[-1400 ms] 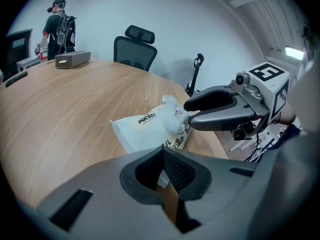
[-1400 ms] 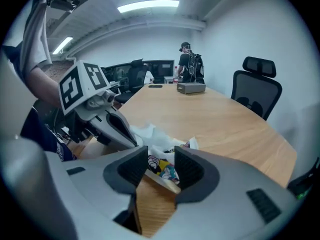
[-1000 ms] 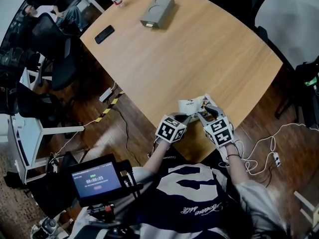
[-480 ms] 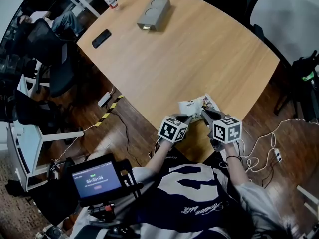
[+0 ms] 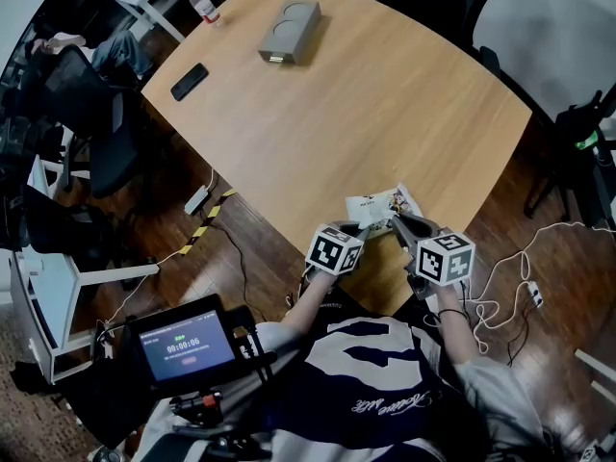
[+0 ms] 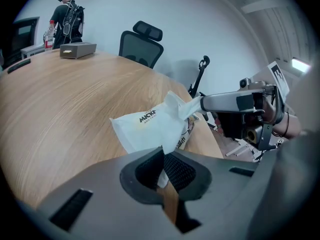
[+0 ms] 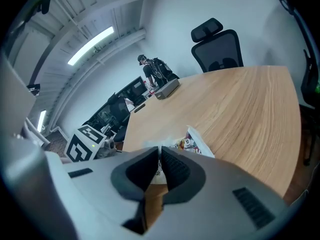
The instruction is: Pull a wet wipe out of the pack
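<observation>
White wet wipe (image 6: 178,105) pinched in our right gripper (image 7: 160,154) — jaws all but closed on it, pack (image 6: 145,129) just ahead, its near edge seemingly clamped in our left gripper (image 6: 163,156).

Even, cool light falls from ceiling strip lights (image 7: 92,44), leaving a pale sheen on the wooden table (image 5: 385,94) and soft shadows. Fisheye bending curves every edge; corners go black. Up close, the right gripper (image 7: 160,151) blurs.
</observation>
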Demonstrator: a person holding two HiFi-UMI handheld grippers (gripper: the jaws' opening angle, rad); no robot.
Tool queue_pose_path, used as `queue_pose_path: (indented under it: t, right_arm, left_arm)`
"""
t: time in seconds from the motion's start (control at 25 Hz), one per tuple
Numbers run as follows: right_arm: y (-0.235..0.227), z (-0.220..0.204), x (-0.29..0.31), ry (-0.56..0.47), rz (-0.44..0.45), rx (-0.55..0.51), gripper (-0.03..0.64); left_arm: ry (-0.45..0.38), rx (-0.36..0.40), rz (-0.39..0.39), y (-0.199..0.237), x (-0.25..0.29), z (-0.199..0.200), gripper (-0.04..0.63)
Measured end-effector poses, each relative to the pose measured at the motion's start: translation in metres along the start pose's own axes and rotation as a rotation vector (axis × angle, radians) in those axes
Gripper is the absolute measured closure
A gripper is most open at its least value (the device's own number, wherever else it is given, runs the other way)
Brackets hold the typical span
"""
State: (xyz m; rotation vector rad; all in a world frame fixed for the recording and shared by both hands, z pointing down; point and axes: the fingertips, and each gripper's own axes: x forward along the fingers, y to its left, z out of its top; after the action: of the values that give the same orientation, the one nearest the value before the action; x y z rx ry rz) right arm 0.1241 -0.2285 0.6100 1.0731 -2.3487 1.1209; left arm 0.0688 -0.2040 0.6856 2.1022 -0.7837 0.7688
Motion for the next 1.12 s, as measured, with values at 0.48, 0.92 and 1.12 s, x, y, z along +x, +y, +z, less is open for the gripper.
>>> queue_pose_path:
  t: [0.48, 0.92, 1.12]
  right_arm:
    - [0.008, 0.02, -0.031, -0.138, -0.002, 0.086, 0.6]
    - [0.009, 0.04, -0.068, -0.255, -0.035, 0.113, 0.6]
    - [0.012, 0.035, -0.087, -0.321, -0.078, 0.12, 0.601]
  left_arm:
    - [0.012, 0.022, -0.005, -0.005, 0.0, 0.001, 0.592]
    - [0.007, 0.016, -0.023, -0.006, -0.001, 0.0, 0.592]
    - [-0.035, 0.061, -0.08, -0.015, -0.005, -0.008, 0.592]
